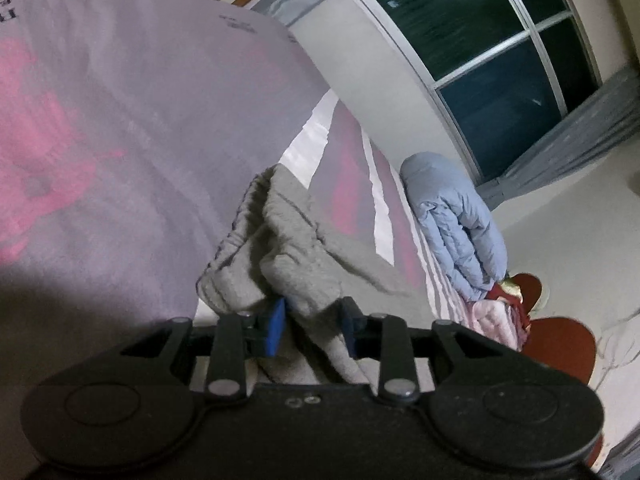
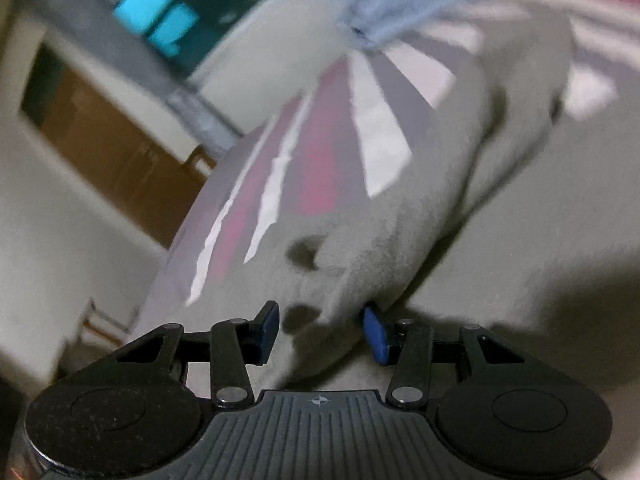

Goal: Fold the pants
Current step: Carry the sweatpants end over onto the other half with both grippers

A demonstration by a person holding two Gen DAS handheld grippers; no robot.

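Grey fleece pants (image 1: 288, 248) lie bunched on a lilac bedsheet (image 1: 120, 140) with pink and white patches. In the left wrist view my left gripper (image 1: 312, 328) holds a thick fold of them, and the cloth fills the narrow gap between its blue pads (image 1: 276, 328). The right wrist view is blurred and tilted. There the pants (image 2: 400, 220) run from the upper right down to my right gripper (image 2: 320, 332). That gripper's jaws stand wide, with cloth lying between them against the right pad only.
A pale blue quilted duvet (image 1: 452, 216) is rolled up at the bed's far edge below a dark window (image 1: 480, 40). Pink and dark red bedding (image 1: 504, 312) and a red round seat (image 1: 560, 344) are beside it. Brown wooden furniture (image 2: 112, 132) stands by the wall.
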